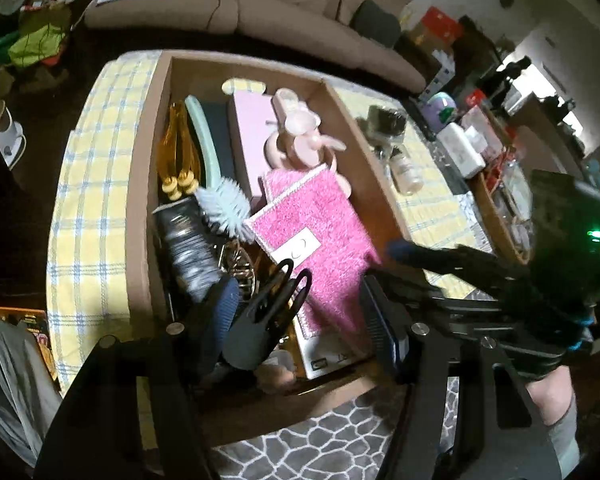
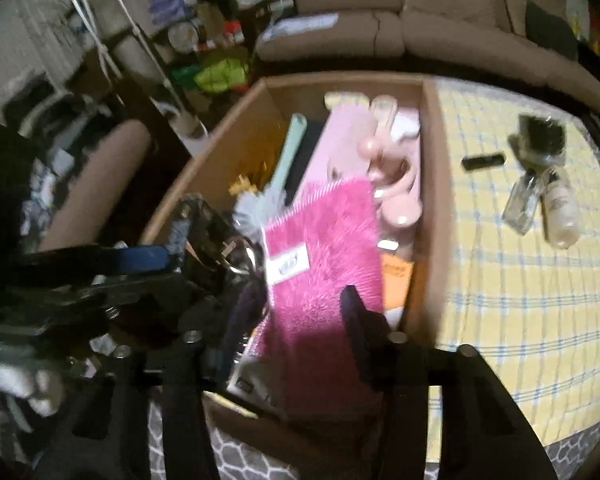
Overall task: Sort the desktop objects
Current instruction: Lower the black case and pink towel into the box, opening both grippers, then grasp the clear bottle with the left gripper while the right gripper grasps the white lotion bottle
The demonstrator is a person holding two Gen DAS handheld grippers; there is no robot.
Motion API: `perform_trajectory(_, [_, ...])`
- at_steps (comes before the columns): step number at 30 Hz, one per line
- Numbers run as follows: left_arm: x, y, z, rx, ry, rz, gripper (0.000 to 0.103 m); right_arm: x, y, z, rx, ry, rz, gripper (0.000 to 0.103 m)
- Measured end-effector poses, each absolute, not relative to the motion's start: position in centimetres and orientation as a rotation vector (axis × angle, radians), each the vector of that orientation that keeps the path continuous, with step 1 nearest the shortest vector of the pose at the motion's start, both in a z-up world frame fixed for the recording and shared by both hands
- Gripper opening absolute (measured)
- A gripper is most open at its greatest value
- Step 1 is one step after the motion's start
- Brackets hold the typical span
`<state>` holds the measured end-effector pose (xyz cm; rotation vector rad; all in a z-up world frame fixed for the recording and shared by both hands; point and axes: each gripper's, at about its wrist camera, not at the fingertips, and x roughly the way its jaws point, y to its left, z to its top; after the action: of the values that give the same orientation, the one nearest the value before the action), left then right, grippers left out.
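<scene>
While both claws hang over the cardboard box (image 1: 148, 152) on the checked-cloth bench (image 1: 88, 184), left claw (image 1: 300, 312) gapes around black scissors (image 1: 268, 316), grip unclear, right claw (image 2: 300, 320) straddles fuzzy pink notebook (image 2: 324, 240), white label unreadable, contact unclear.

One cardboard box (image 1: 148, 184), one pink notebook (image 1: 320, 240), one brush (image 1: 224, 204), seemingly two bottles (image 2: 540, 204).
</scene>
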<state>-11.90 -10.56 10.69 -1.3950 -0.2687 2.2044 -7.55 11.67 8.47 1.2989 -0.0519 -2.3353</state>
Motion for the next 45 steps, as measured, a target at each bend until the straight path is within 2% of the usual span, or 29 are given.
perform_trajectory(1, [-11.9,-10.5,11.2,-1.382,-0.266,2.212,0.06,-7.1,12.6,9.3,1.27,-0.069,-2.347,0.063])
perform_trajectory(3, [-12.1,-10.1,12.2,-1.36,-0.256,2.234,0.068,-6.6,13.9,10.4,1.242,-0.08,-2.377,0.067])
perform_trajectory(5, [-12.4,-9.2,13.2,-1.336,-0.239,2.254,0.087,-6.7,15.9,11.4,1.227,-0.087,-2.414,0.076])
perform_trajectory(7, [-13.0,-8.1,13.6,-1.331,-0.217,2.27,0.103,-7.0,18.3,12.1,1.217,-0.074,-2.465,0.083])
perform_trajectory(15, [-15.8,-0.9,14.1,-1.31,-0.044,2.295,0.103,-9.3,28.1,10.6,1.297,-0.124,-2.597,0.084])
perform_trajectory(26, [-21.5,11.1,12.2,-1.35,0.151,2.258,0.103,-14.3,34.2,8.2,1.343,-0.14,-2.668,0.084])
perform_trajectory(45, [-27.1,18.2,5.2,-1.561,0.249,2.143,0.103,-20.8,36.4,2.1,1.436,-0.175,-2.591,0.084])
